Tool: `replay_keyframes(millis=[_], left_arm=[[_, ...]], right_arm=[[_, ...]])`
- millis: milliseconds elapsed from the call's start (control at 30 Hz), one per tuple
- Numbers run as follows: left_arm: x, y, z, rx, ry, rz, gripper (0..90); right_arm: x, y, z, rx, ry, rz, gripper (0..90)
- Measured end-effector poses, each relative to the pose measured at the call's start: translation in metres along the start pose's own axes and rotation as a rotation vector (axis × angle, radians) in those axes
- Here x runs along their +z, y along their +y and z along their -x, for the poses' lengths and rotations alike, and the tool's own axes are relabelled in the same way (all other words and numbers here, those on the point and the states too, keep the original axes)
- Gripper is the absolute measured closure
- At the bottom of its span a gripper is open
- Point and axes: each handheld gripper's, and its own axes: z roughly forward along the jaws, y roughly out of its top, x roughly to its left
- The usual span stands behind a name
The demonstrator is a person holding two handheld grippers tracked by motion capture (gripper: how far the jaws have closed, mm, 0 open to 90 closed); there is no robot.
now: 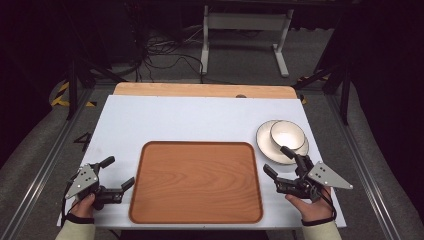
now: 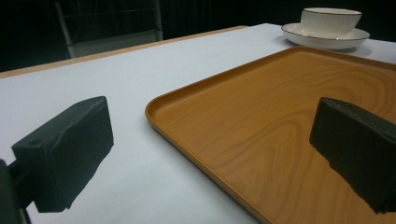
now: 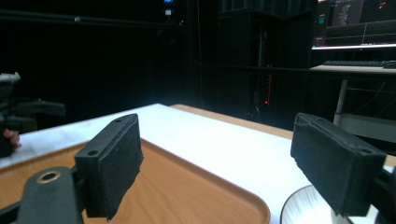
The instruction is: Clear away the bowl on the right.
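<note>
From the high view, you are holding your right gripper (image 1: 280, 162) with jaws standing wide and nothing between them, just beside the near rim of the saucer (image 1: 265, 141) that is carrying the bowl (image 1: 287, 135), near the table's (image 1: 175, 117) right edge. Your left gripper (image 1: 118, 172), jaws also wide and unloaded, is sitting off the tray's (image 1: 196, 181) left edge.

In the left gripper view, bare table is lying open beside the tray's (image 2: 280, 126) rounded corner.

In the right gripper view, the jaws are straddling the tray's (image 3: 187, 186) corner and the saucer's (image 3: 303, 207) rim.
</note>
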Motion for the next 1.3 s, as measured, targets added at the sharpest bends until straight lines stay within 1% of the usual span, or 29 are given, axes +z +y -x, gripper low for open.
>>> replay_keyframes(millis=[67,133,200,300,400,467,600,633,867,900,1000,1067,1133,1233,1300], left_arm=[[0.0,0.0,0.0,0.0,-0.001,0.0,0.3],[0.0,0.0,0.0,-0.003,-0.001,0.002,0.3],[0.0,0.0,0.0,-0.007,-0.002,-0.002,0.3],[0.001,0.0,0.0,-0.006,-0.003,-0.005,0.3],[0.0,0.001,-0.001,-0.002,-0.005,-0.014,0.3],[0.001,0.001,-0.001,-0.01,-0.004,-0.015,0.3],[0.002,0.001,0.0,-0.005,-0.002,-0.014,0.3],[0.002,0.001,0.0,-0.002,-0.005,-0.022,0.3],[0.002,0.001,0.0,-0.005,-0.003,-0.026,0.3],[0.002,0.001,-0.001,-0.005,-0.004,-0.027,0.3],[0.002,0.001,0.0,-0.005,-0.004,-0.026,0.3],[0.002,0.001,-0.001,-0.005,-0.006,-0.03,0.3],[0.002,0.001,-0.001,-0.006,-0.008,-0.032,0.3],[0.002,0.001,-0.001,-0.01,-0.004,-0.031,0.3],[0.003,0.001,-0.001,-0.007,-0.003,-0.03,0.3]], right_arm=[[-0.001,0.002,0.0,0.008,-0.004,0.007,17.1],[-0.002,0.009,0.0,0.021,-0.01,0.029,17.2],[-0.001,0.015,-0.002,0.005,-0.005,0.033,17.2],[-0.001,0.018,-0.004,-0.002,0.0,0.033,17.2],[0.0,0.021,-0.004,-0.013,0.001,0.021,17.3],[0.001,0.023,-0.005,-0.011,0.005,0.017,17.3],[0.004,0.026,-0.005,-0.012,0.03,-0.015,17.3],[0.005,0.026,-0.005,-0.018,0.034,-0.018,17.3],[0.013,0.029,-0.003,-0.037,0.03,-0.054,17.4],[0.014,0.029,-0.002,-0.041,0.024,-0.063,17.5],[0.015,0.029,0.001,-0.029,0.02,-0.079,18.2],[0.016,0.031,0.005,-0.036,0.005,-0.093,18.6],[0.016,0.033,0.008,-0.033,-0.001,-0.095,19.2],[0.02,0.035,0.018,-0.046,-0.016,-0.112,20.6],[0.023,0.036,0.023,-0.044,-0.024,-0.113,20.8]])
